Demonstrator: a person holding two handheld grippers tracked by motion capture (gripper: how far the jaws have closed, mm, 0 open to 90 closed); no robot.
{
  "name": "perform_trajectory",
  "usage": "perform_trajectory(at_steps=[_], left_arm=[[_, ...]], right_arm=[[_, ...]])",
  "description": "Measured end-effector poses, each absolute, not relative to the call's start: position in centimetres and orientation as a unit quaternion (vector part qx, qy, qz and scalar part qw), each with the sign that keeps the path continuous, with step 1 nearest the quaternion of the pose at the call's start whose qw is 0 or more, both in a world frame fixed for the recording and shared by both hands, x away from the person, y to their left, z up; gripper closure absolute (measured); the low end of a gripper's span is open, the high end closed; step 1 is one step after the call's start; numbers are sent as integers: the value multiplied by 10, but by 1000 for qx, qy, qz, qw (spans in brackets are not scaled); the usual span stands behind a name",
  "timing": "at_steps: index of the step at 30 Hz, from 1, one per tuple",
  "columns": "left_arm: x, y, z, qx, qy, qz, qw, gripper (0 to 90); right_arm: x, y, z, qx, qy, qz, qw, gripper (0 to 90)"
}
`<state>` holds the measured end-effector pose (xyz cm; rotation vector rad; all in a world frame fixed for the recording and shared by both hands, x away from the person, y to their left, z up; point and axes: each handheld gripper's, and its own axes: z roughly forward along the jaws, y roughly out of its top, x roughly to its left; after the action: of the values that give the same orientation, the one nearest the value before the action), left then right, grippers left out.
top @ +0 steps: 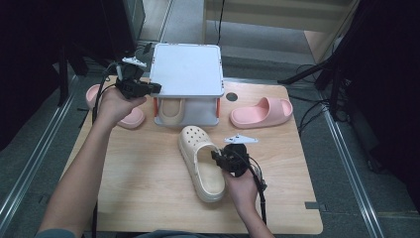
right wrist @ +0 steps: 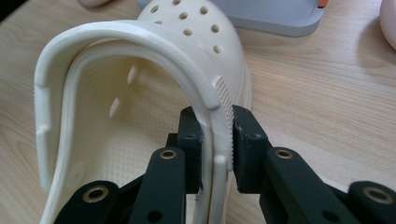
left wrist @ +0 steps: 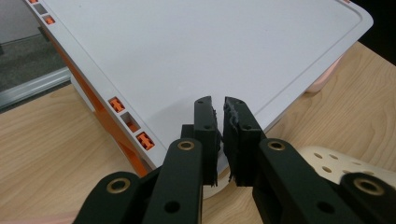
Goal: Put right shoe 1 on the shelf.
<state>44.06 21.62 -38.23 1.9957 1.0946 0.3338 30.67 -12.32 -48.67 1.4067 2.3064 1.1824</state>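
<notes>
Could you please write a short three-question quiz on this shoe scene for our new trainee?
1. True or false: the right claw pinches the side wall of the cream clog.
2. Which pair lies split, one slipper either side of the white rack? A) pink B) cream
3. What lies on the rack's lower shelf?

Key
1. True; a jaw sits on each side of the wall.
2. A; the pink slippers.
3. The second cream clog.
</notes>
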Motion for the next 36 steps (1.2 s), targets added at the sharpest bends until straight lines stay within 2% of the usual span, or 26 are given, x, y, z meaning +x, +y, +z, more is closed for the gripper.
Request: perform_trajectory(at_steps=[4,16,22,31,36], left_arm=[[441,217,-383,790,437,129,411,836],[439,218,-385,783,441,132,419,836],[439,218,-385,784,439,130,420,836],[439,218,-385,783,438,134,421,836],[438,218,-385,784,436,135,420,836]], right_arm=[[317,-129,-478,476,774,409,84,776],[364,-117,-450,477,767,404,147,773],[391,-105,-457,494,761,386,168,772],[412,-86,-471,527,743,364,191,767],[418,-79,-479,554,725,374,164,723]])
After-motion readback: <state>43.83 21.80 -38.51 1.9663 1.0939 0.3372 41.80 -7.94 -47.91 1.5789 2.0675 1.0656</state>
